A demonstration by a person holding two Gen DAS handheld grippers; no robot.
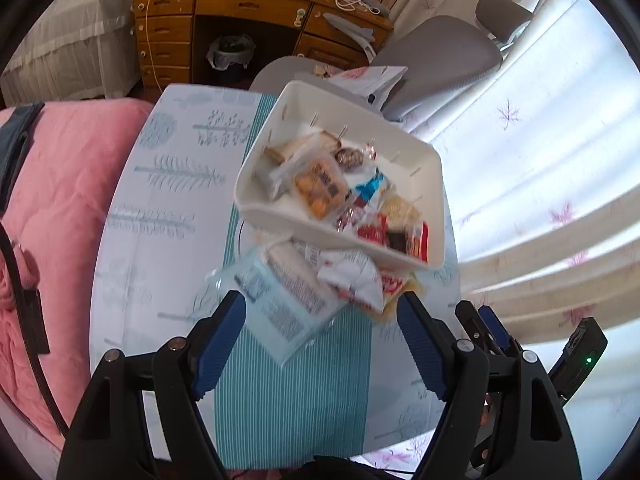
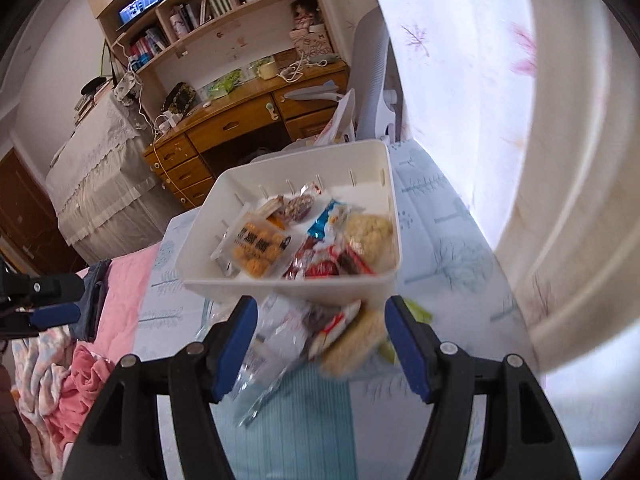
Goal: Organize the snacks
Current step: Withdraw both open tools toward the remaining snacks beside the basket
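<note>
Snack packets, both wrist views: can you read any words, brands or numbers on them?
None legible.
Pale blue packet: rows of small print, blurred.
Orange packet in the white bin: dark characters, blurred.
Red wrapper: no readable text.

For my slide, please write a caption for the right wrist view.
Open right gripper above loose snack packets beside the white bin.

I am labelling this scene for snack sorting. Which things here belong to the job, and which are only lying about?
Belongs to the job:
- white bin with snacks inside
- loose snack packets before it
- left tool, right tool

Only lying about:
- wooden desk
- grey chair
- pink blanket
- curtain
</note>
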